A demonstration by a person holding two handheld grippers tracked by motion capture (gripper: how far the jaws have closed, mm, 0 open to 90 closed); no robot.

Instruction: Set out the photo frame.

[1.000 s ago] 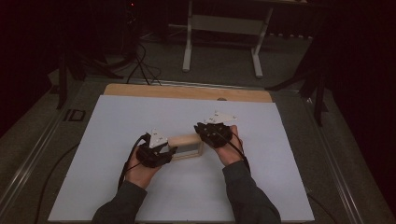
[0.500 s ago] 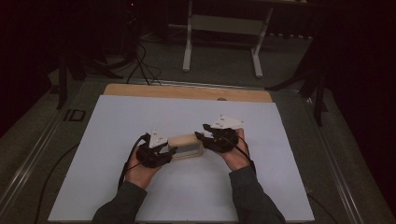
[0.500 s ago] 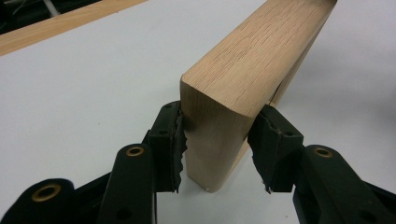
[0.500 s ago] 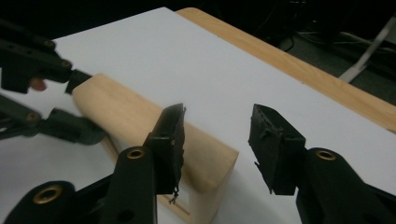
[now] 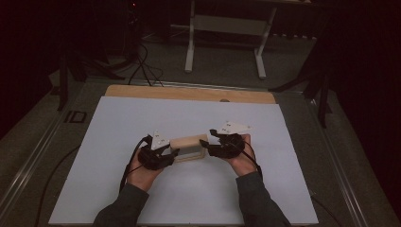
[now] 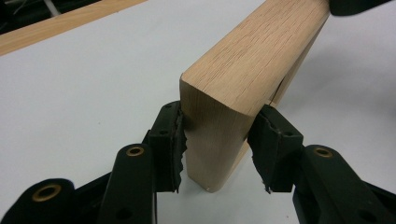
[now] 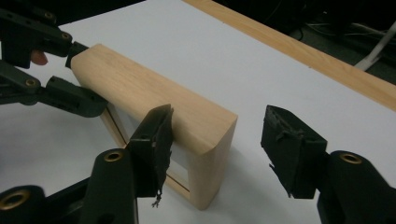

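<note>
Presently catalogued, from the grippers outward:

1. Left gripper (image 5: 171,154): held in the person's left hand (image 5: 142,172). Its jaws were closed onto one end of the wooden frame (image 5: 188,148), one toothed pad (image 6: 173,142) touching each side of the end post, as seen in the left gripper view (image 6: 219,147).

2. Right gripper (image 5: 207,144): held in the person's right hand (image 5: 242,161). Its jaws stood wide apart astride the frame's other end. In the right gripper view (image 7: 217,149), one pad lay against or just beside the frame's side; the other was well clear of the wood, so nothing was clamped.

3. Wooden frame (image 7: 154,112): a light-coloured block with a rounded top and an open rectangular window through its side. It stood on edge on the white sheet (image 5: 142,118), between the two grippers, near the front middle of the table. Whether its base fully rested on the sheet could not be told.

4. White sheet: covered most of the tabletop.

5. Wooden table edge (image 5: 189,92): a bare strip showing along the far side of the sheet.

6. Table legs (image 5: 224,40): pale metal, on the dark floor beyond the table.
</note>
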